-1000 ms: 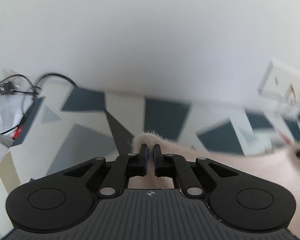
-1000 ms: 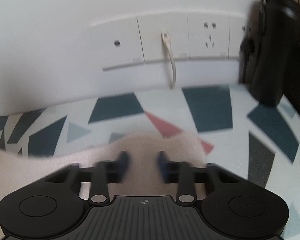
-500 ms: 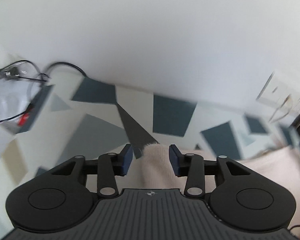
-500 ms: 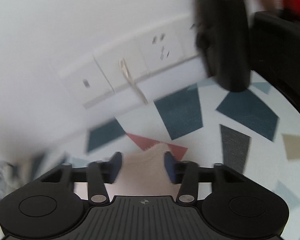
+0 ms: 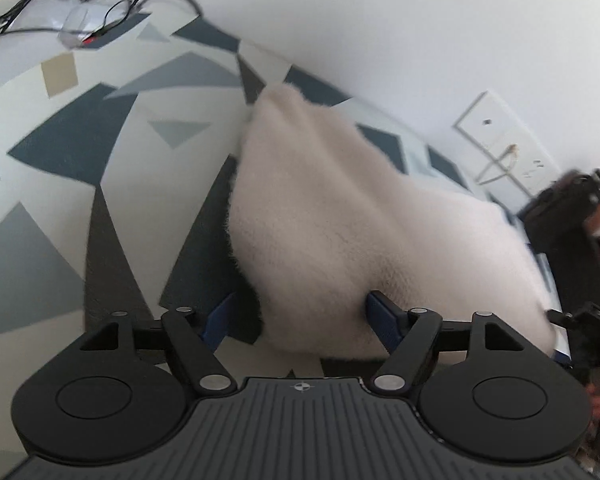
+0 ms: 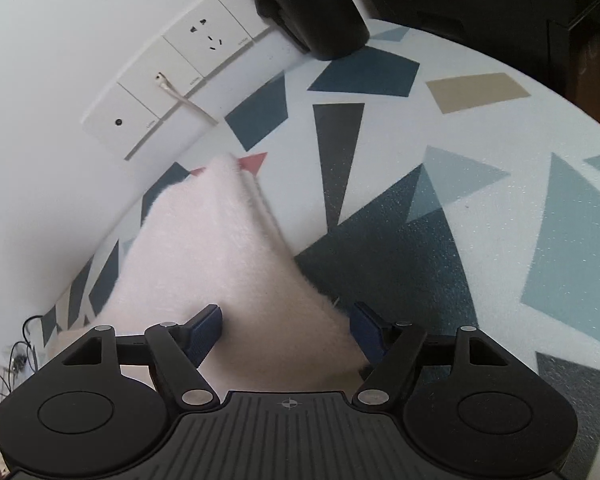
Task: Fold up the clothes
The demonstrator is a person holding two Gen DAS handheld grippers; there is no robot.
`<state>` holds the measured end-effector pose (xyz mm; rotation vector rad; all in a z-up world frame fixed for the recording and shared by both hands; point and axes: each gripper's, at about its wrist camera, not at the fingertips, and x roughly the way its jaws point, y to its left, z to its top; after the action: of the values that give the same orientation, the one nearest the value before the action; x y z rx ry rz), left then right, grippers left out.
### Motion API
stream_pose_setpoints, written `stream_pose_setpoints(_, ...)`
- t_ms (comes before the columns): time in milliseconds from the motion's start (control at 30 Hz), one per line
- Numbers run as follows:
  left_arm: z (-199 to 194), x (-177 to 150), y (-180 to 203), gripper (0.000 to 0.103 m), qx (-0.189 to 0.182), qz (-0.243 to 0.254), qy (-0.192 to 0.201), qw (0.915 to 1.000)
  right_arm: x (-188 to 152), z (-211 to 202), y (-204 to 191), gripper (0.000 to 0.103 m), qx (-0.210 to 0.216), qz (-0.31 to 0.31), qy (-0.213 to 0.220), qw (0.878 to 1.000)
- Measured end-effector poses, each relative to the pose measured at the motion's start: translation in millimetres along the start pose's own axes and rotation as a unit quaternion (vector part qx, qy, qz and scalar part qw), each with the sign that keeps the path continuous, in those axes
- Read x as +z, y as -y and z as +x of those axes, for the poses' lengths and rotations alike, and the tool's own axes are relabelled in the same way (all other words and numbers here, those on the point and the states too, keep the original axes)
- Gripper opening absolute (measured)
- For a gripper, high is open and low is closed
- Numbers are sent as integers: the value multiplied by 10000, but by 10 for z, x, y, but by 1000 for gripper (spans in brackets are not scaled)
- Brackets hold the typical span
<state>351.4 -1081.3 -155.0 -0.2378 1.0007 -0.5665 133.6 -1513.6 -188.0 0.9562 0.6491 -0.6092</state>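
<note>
Both wrist cameras are sitting just behind their claws, looking forward and steeply down at close range. The left view is facing the table point(image 5: 60, 184) toward 12 o'clock; the right is doing likewise. Both are sharing the fluffy garment point(image 5: 332, 208) point(image 6: 216, 248), the wall sockets point(image 5: 504, 148) point(image 6: 172, 80) and the patterned tabletop.

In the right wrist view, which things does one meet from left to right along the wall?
Blank wall plate with a small hole → plate with the plugged-in white cable → power socket → black bottle.
</note>
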Motion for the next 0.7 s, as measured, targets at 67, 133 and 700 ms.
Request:
stream_pose_setpoints(67,33,23,96,13,114,79,-134,9998,-3,36,-61,49,26,-327,57,9994)
stream_pose_setpoints(133,34,49,202,13,321,208,-250,9990,39,45,-113,48,9,-434,110,9990)
stream_pose_setpoints(700,440,750,6,102,748,666,-749,9921,328,659,-422,102,182,-961,-615,9933)
